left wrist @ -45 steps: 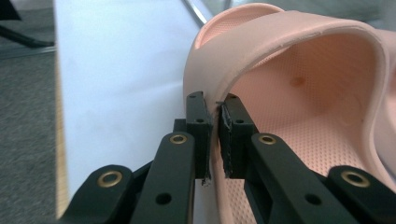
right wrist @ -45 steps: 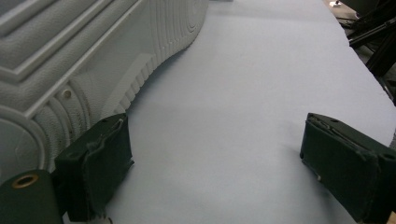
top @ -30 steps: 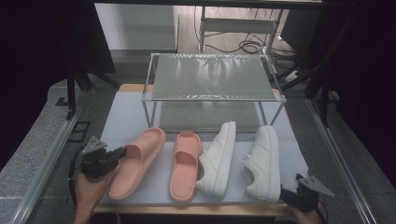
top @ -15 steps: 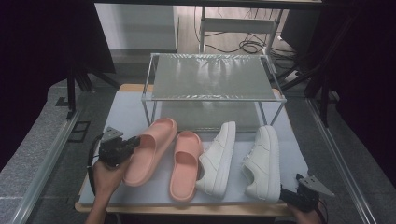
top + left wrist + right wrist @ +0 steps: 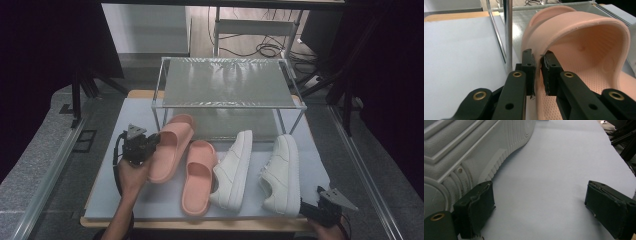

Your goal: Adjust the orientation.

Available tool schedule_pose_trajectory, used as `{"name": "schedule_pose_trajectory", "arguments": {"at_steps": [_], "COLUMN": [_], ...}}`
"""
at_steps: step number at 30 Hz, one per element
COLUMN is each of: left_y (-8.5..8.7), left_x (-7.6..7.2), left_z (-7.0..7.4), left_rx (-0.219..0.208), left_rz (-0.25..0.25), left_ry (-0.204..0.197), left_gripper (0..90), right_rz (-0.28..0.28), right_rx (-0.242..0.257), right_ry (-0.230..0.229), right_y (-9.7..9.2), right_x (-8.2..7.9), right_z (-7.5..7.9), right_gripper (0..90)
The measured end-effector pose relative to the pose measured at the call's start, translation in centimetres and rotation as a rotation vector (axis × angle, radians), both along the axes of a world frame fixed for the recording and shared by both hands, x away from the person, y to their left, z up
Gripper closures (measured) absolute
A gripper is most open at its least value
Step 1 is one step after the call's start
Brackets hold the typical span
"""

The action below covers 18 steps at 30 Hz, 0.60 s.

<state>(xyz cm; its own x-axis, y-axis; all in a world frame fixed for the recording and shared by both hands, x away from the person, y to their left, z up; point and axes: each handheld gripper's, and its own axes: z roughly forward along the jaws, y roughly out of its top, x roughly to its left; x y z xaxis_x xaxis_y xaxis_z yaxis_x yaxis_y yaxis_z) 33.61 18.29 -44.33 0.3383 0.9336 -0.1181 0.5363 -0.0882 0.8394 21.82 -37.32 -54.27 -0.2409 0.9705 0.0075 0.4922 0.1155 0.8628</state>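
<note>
The left claw is pinching the soft, light pink slide by its strap edge, while the right claw is resting wide open.

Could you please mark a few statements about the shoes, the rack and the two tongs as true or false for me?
1. The left tongs are clamped on the side wall of a pink slide. True.
2. The right tongs hold a white sneaker. False: their jaws stand wide apart over bare mat, with the sneaker's sole beside one jaw.
3. Four shoes are in the high view: two pink slides and two white sneakers. True.
4. The other pink slide sits on top of the wire rack. False: it lies on the mat in front of the rack, whose top shelf is bare.
5. The gripped slide reaches closer to the rack than its partner. True.
</note>
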Motion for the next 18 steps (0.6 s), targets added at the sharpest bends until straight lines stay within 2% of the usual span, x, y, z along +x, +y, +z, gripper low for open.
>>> {"name": "schedule_pose_trajectory", "arguments": {"at_steps": [8, 18], "left_y": [-1.4, -2.5], "left_x": [1.8, 3.2], "left_z": [-0.4, -2.0], "left_rx": [0.008, 0.034], "left_rz": [0.047, 0.112], "left_ry": [-0.02, -0.015], "left_gripper": [80.6, 80.7], "right_rz": [0.001, 0.001], "right_rx": [0.0, 0.0], "right_ry": [0.0, 0.0], "right_y": [0.0, 0.0], "right_x": [0.0, 0.0], "right_z": [0.0, 0.0], "right_gripper": [8.4, 8.4]}}
